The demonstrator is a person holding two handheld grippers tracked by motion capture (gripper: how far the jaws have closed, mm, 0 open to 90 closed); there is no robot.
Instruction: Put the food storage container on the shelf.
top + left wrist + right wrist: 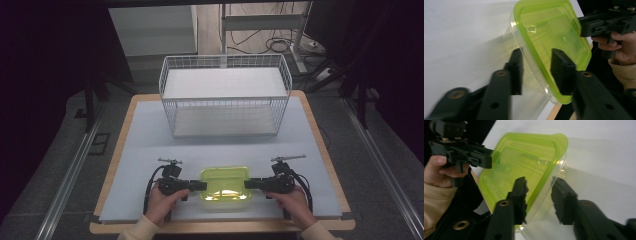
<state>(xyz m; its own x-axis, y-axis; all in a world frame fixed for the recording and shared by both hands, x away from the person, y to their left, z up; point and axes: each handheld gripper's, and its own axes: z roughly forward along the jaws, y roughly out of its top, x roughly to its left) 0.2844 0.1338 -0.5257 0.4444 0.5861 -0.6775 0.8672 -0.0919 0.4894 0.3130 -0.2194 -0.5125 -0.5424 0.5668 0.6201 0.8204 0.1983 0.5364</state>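
Item: clear rectangular plastic container with lime-green lid [225,183], near counter [150,125] front edge, gripped at each short end by left hand-held gripper [202,186] and right hand-held gripper [248,184]; lift and placement pending.

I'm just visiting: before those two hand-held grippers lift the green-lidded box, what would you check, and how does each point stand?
1. Left gripper straddles one end of the box, a jaw on each side of the rim: ok.
2. Right gripper straddles the opposite end the same way: ok.
3. Pads pressing firmly on the box: cannot tell; gaps seem to remain.
4. Green lid seated all round: cannot tell; the far edge is unclear.
5. Wire basket behind stands apart from the box, top open: ok.
6. Box sits on the white mat: ok.
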